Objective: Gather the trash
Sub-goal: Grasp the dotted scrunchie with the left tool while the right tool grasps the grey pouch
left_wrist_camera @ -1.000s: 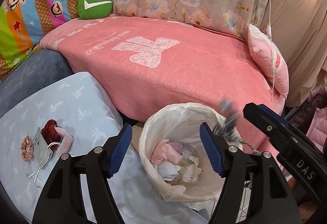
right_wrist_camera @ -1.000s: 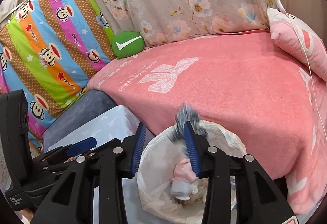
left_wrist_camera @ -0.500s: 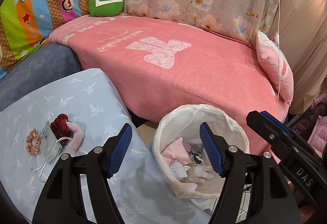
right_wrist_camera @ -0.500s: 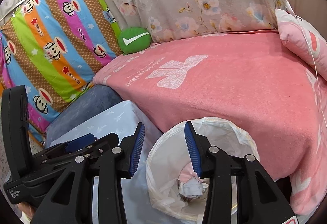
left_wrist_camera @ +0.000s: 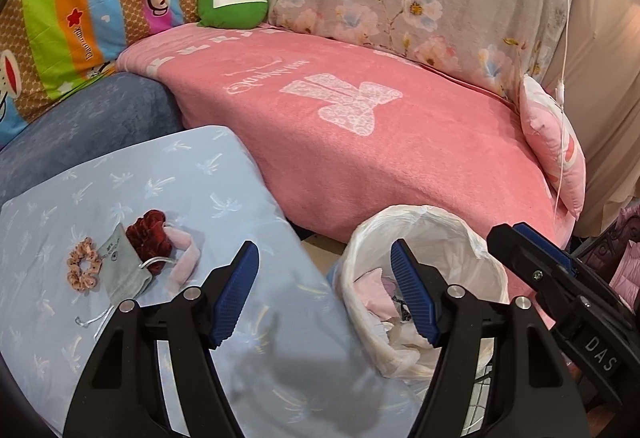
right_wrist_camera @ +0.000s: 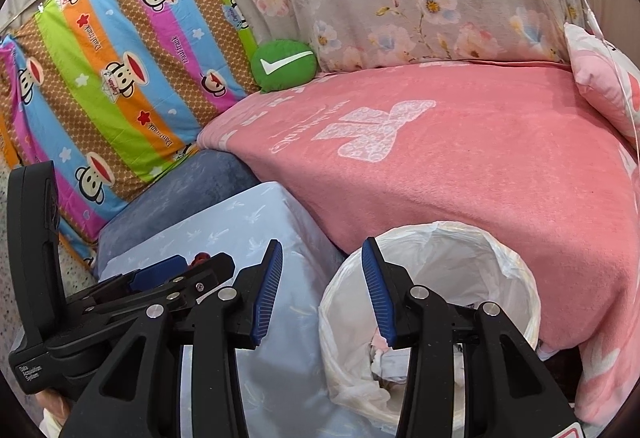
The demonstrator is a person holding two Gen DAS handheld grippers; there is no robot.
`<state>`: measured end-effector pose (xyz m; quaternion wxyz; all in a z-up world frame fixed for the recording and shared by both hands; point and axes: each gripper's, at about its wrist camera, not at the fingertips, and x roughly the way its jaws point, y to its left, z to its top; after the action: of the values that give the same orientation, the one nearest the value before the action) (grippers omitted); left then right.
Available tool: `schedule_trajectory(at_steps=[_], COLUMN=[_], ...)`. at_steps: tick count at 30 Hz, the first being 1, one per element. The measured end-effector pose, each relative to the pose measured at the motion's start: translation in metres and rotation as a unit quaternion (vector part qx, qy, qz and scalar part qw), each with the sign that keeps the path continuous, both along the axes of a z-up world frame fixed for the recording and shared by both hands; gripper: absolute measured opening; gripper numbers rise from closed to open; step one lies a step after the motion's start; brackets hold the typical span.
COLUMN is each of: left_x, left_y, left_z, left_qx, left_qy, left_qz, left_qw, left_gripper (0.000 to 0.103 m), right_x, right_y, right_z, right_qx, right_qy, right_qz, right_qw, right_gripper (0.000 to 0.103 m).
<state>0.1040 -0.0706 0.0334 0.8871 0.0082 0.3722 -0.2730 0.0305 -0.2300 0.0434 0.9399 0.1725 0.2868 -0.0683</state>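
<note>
Far left: striped monkey-print cloth [right_wrist_camera: 120, 78] lettered "Paul Frank"; green round cushion [left_wrist_camera: 234, 2] with a white tick. Near left, pale blue cover [left_wrist_camera: 160, 198] bearing a peach scrunchie [left_wrist_camera: 83, 268], a grey drawstring pouch [left_wrist_camera: 122, 270] with small print too fine to read, a dark red scrunchie [left_wrist_camera: 150, 234] and a pink band [left_wrist_camera: 184, 258], lying together. Left gripper [left_wrist_camera: 324, 298]: jaws wide, empty. Centre: pink blanket [left_wrist_camera: 360, 142] with pale script, illegible. Right gripper [right_wrist_camera: 322, 290]: jaws spread, empty; a second ago a grey fuzzy item sat at its tips above the bin, and it now lies, seemingly, among the contents, so that piece is delivered. Near right: white-lined trash bin [right_wrist_camera: 516, 266] holding pink and white scraps. Gripper bodies marked "DAS" and "Data Acquisition System". The items on the cover are probably next.
</note>
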Motion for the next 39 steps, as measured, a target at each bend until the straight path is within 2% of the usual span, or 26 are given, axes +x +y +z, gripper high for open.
schedule_trajectory(at_steps=[3, 7, 16, 29, 36, 39], left_x=[0.003, 0.009, 0.029, 0.063, 0.091, 0.103], left_y=[0.012, 0.033, 0.095, 0.190, 0.229, 0.237], left_z=[-0.004, -0.009, -0.023, -0.058, -0.080, -0.089], left_qx=[0.006, 0.014, 0.013, 0.027, 0.016, 0.009], left_qy=[-0.003, -0.008, 0.011, 0.054, 0.084, 0.094], left_qz=[0.015, 0.039, 0.104, 0.195, 0.236, 0.241], left_qw=[0.9999, 0.9991, 0.9944, 0.9789, 0.9681, 0.9659], left_gripper=[0.066, 0.073, 0.077, 0.080, 0.080, 0.079], right_x=[0.005, 0.013, 0.039, 0.085, 0.124, 0.144], right_y=[0.010, 0.029, 0.082, 0.155, 0.200, 0.214], right_z=[-0.003, -0.007, -0.017, -0.048, -0.076, -0.090], right_qx=[-0.002, -0.002, -0.009, -0.010, -0.010, -0.011], right_qy=[0.004, 0.012, 0.029, 0.068, 0.094, 0.106], right_qz=[0.010, 0.028, 0.079, 0.139, 0.176, 0.186], right_qw=[1.000, 1.000, 0.996, 0.988, 0.980, 0.977], right_gripper=[0.045, 0.045, 0.045, 0.045, 0.045, 0.045])
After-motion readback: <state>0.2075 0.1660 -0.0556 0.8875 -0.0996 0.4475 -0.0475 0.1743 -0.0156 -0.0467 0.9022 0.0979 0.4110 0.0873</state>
